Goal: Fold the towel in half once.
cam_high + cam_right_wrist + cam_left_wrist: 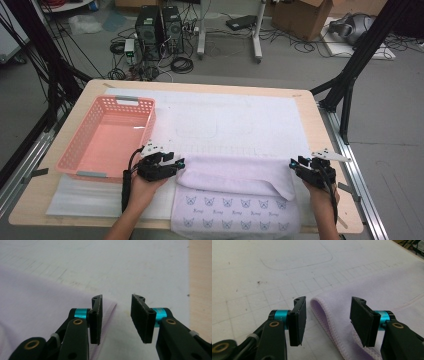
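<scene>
A pale lilac towel (235, 192) lies folded over itself at the table's near edge, its lower layer printed with small cat faces. My left gripper (179, 163) is open at the towel's left folded corner. In the left gripper view that corner (329, 315) lies on the mat between the spread jaws of the left gripper (328, 318), untouched. My right gripper (295, 164) is open at the towel's right end. In the right gripper view the towel's edge (50, 310) reaches just under the left jaw of the right gripper (116, 318), and bare mat lies in the gap.
A pink plastic basket (75, 152) stands empty at the left of the table, close to my left hand. A white gridded mat (225, 122) covers the tabletop. The wooden table edge (327, 145) runs along the right. Computers, cables and boxes sit on the floor beyond.
</scene>
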